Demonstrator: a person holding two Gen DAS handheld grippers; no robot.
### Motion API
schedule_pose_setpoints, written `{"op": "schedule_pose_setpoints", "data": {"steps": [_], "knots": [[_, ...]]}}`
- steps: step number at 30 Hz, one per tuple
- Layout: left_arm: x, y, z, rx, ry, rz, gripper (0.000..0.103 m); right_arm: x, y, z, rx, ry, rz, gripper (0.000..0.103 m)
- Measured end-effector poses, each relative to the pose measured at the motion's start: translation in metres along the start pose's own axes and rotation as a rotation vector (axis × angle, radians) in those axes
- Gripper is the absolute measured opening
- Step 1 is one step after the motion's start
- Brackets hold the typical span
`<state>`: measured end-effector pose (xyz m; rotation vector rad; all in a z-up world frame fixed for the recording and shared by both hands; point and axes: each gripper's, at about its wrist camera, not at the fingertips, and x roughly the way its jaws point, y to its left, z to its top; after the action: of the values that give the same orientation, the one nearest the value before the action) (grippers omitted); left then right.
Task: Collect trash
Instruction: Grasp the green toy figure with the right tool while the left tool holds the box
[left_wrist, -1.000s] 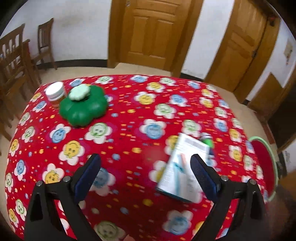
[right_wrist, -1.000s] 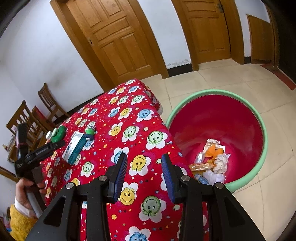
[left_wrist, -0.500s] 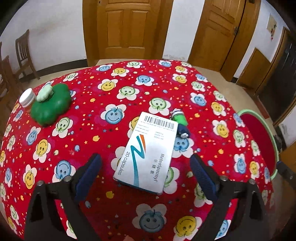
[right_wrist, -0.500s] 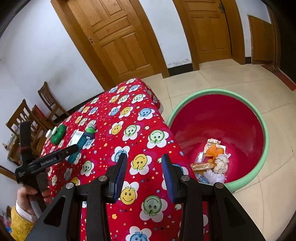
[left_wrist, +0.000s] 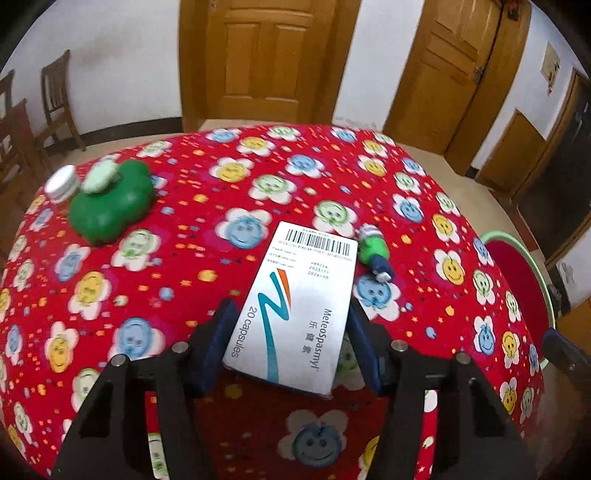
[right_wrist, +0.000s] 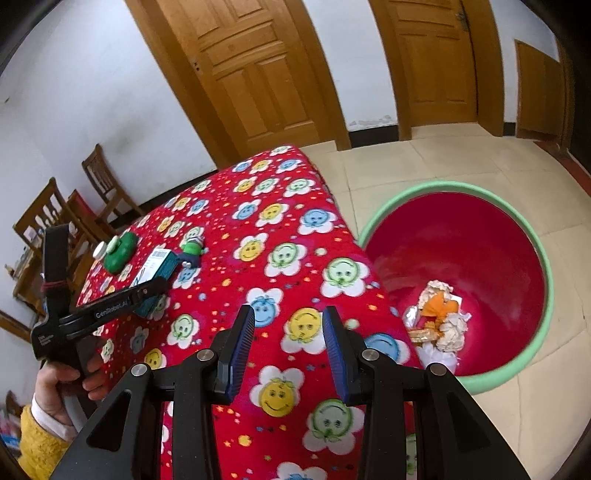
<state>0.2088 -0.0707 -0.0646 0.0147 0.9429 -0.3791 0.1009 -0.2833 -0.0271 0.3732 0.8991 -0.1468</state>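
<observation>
1. Two black hand-held grippers with blue pads work over a table under a red cloth printed with smiling flowers (left_wrist: 258, 177); the landmark here is the white-and-teal cardboard medicine box marked "20 capsules" (left_wrist: 295, 314), lying flat on that cloth.
2. The left gripper (left_wrist: 291, 343) straddles the near end of the box; its jaws have just been closing, and the pads (left_wrist: 221, 339) now sit against the box's two long sides (whether they press firmly, I cannot tell).
3. Just beyond the box's far right corner lies a small green-and-blue toy figure on its side (left_wrist: 375, 253), close to the box edge but clear of the pads.
4. Well beyond the box, to its far left, sits a green flower-shaped plastic container with a pale lid (left_wrist: 110, 203), and touching that, a small jar with a white cap (left_wrist: 61, 182).
5. The right gripper (right_wrist: 288, 354) hovers over bare cloth, well apart from the box, its jaws partly apart with nothing between them.
6. Off the table's edge, well to the right of the box, stands a red plastic basin with a green rim (right_wrist: 517, 229) on the tiled floor, holding crumpled paper and orange wrappers (right_wrist: 439, 317).
7. A hand (right_wrist: 62, 384) in a yellow sleeve (right_wrist: 40, 439) holds the left gripper's handle.
</observation>
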Motion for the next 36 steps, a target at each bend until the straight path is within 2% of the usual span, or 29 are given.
{"op": "schedule_pose_setpoints", "data": {"steps": [7,12,14,22,32,36], "knots": [[-0.030,0.042,0.006,-0.138,-0.087,0.098,0.060,0.014,0.028,0.009,-0.059,0.020,0.030,0.039],[-0.036,0.069,0.003,-0.213,-0.112,0.204,0.060,0.029,0.054,0.018,-0.107,0.027,0.049,0.039],[-0.035,0.077,0.001,-0.236,-0.116,0.217,0.060,0.039,0.065,0.021,-0.124,0.033,0.056,0.039],[-0.022,0.096,-0.004,-0.301,-0.124,0.213,0.060,0.082,0.100,0.033,-0.176,0.054,0.065,0.039],[-0.012,0.093,-0.007,-0.305,-0.117,0.175,0.060,0.134,0.117,0.041,-0.212,0.092,0.055,0.039],[-0.012,0.090,-0.007,-0.298,-0.122,0.165,0.060,0.140,0.120,0.041,-0.225,0.076,0.050,0.038]]}}
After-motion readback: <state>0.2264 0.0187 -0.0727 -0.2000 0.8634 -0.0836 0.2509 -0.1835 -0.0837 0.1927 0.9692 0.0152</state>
